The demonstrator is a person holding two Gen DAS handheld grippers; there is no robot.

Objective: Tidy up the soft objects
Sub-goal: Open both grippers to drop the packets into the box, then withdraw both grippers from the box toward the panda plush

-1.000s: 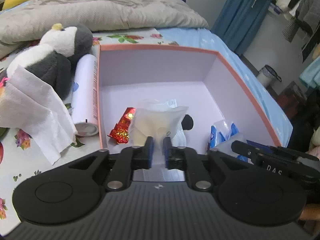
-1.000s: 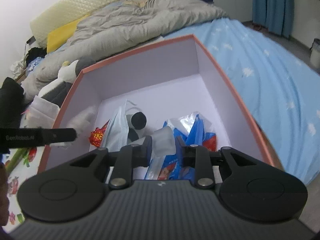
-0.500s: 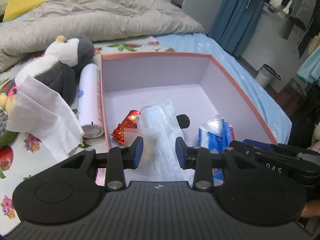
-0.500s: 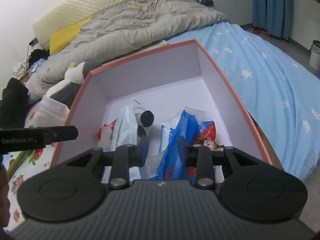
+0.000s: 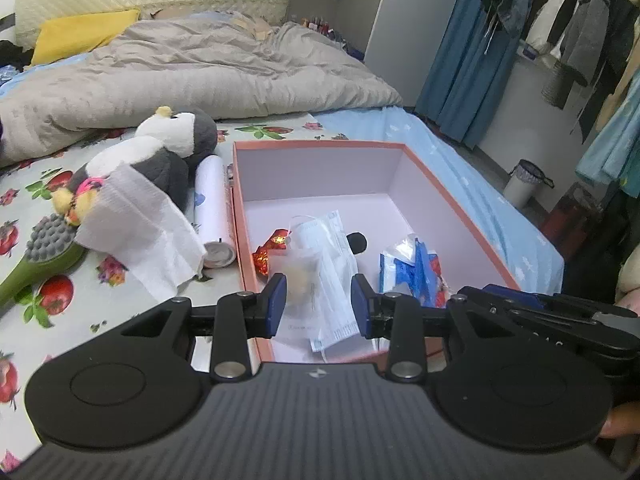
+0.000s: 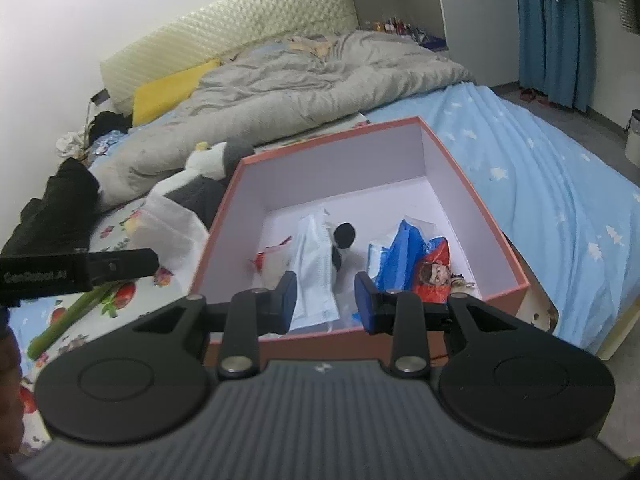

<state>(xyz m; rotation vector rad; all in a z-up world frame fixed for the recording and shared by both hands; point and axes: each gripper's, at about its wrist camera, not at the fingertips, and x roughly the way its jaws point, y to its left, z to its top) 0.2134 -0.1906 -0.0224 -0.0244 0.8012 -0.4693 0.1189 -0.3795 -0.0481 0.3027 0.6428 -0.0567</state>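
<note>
We judge the task partly done. Our left gripper [image 5: 318, 300] and right gripper [image 6: 326, 302] hang released and empty above the pink box [image 5: 460, 204], jaws having just been opening. Inside lie a face mask [image 5: 328, 248], a red wrapper [image 5: 270, 248] at its nine o'clock, and blue packets [image 6: 404, 256] at three o'clock. The penguin plush [image 5: 160, 156] and tissue [image 5: 140, 228] remain on the bed, at the box's nine o'clock.

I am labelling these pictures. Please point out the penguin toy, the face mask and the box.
penguin toy [image 5: 160, 160], left wrist view, on its grey back.
face mask [image 5: 324, 236], left wrist view, on its pleated middle.
box [image 6: 472, 200], right wrist view, on its right wall.
</note>
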